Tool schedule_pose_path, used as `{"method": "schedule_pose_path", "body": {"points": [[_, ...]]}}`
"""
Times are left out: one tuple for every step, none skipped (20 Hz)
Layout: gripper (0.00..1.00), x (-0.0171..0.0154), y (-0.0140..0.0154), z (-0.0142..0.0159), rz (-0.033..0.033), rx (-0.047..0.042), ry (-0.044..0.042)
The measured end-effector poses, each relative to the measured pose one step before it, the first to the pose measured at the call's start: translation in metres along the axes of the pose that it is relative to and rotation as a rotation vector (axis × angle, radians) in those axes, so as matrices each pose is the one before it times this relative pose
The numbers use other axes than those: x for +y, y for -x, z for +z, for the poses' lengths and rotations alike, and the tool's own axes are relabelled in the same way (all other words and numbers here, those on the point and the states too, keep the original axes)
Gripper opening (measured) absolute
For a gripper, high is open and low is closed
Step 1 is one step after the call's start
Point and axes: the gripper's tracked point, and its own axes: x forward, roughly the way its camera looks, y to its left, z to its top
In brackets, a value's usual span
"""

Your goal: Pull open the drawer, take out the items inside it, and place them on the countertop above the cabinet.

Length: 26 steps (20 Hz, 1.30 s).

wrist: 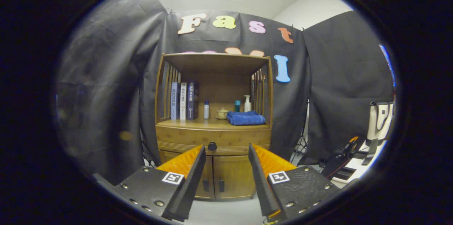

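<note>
The drawer (213, 140) beyond the jaws is closed, hiding its contents; the cabinet doors' (226, 177) outer halves sit behind the jaws, which stand apart.

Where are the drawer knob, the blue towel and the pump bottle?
Drawer knob (212, 146): gripper view, its round face.
Blue towel (245, 117): gripper view, middle of the folded cloth.
Pump bottle (247, 105): gripper view, its body.

The gripper (226, 154) hangs with fingers spread, empty, well short of the cabinet (214, 161), whose closed drawer (184, 136) and knob (212, 146) lie beyond them
</note>
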Motion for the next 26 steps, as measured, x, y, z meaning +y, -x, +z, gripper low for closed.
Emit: {"method": "schedule_pose_path", "body": {"points": [[0.73,-0.00074,0.00055,-0.00213,-0.00107,0.00331,-0.00258],[0.72,-0.00259,-0.00160,-0.00145,-0.00786,0.00152,-0.00274],[0.73,-0.00201,-0.00330,-0.00080,-0.00931,0.00427,-0.00175],[0.73,-0.00301,-0.00744,-0.00075,-0.01315,0.00470,-0.00416],[0.73,-0.00440,-0.01022,0.00025,-0.02828,0.00281,-0.00111],[0.73,-0.00684,-0.01310,0.00030,-0.04414,0.00517,0.00878],[0.73,-0.00335,-0.01562,0.00038,-0.03492,0.00297,0.00775],[0.73,0.00936,-0.01647,0.00162,0.00910,0.00069,0.00147],[0.74,0.01914,-0.01749,0.00053,0.04185,0.00541,-0.01474],[0.76,0.01653,-0.02086,-0.00156,0.04644,0.01153,-0.02215],[0.77,0.01340,-0.02123,-0.00365,0.04053,0.01936,-0.02057],[0.77,0.01119,-0.02341,-0.00465,0.03525,0.01369,-0.01320],[0.77,0.00982,-0.02252,-0.00304,0.03010,0.00764,-0.00807],[0.77,0.00771,-0.02100,-0.00713,0.02778,0.01080,-0.01186],[0.77,0.00556,-0.01706,-0.01001,0.02045,0.02208,-0.01696],[0.77,0.00455,-0.01576,-0.01403,0.01311,0.02994,-0.01297],[0.77,0.00166,-0.01318,-0.01360,0.00711,0.02955,-0.00695],[0.77,-0.00165,-0.01189,-0.01177,0.00070,0.02621,-0.00363],[0.77,-0.00196,-0.01329,-0.00987,-0.00221,0.02297,-0.00299],[0.77,-0.00118,-0.01134,-0.01074,0.00265,0.02603,-0.00211],[0.77,-0.00258,-0.00941,-0.00768,-0.00150,0.01872,0.00603],[0.77,-0.00441,-0.00886,-0.00607,-0.00444,0.01841,0.01117],[0.77,-0.00272,-0.00769,-0.00523,0.00147,0.01614,0.00754],[0.77,-0.00168,-0.00534,-0.00416,0.00433,0.01210,0.00306],[0.78,-0.00103,-0.00492,-0.00285,0.00700,0.01178,0.00135],[0.77,-0.00331,-0.00647,0.00024,-0.00748,-0.00130,-0.00080]]}}
